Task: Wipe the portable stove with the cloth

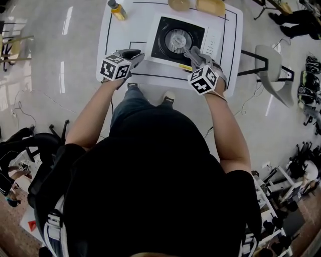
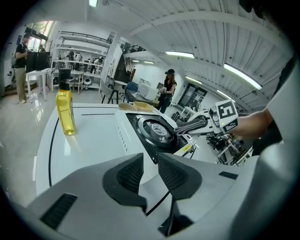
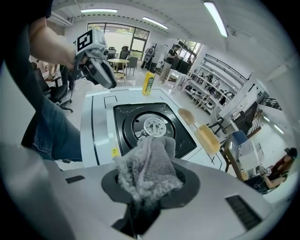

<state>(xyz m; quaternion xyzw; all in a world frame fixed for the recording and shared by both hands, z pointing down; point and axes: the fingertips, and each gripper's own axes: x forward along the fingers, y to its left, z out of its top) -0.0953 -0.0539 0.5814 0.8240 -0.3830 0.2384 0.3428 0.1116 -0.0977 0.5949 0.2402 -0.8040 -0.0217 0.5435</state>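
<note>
Head view: the right gripper carries the cloth over the portable stove's near right corner. The left gripper hangs off its near left corner.

Left gripper view: fingers apart and empty, stove ahead to their right.

Right gripper view: fingers clamped on the cloth, stove just beyond.

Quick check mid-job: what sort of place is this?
Probably a lab or workshop, not a kitchen: metal storage racks, office chairs and a white table with black outlines marked around the portable stove.

bare table beside stove, bottle behind
</note>
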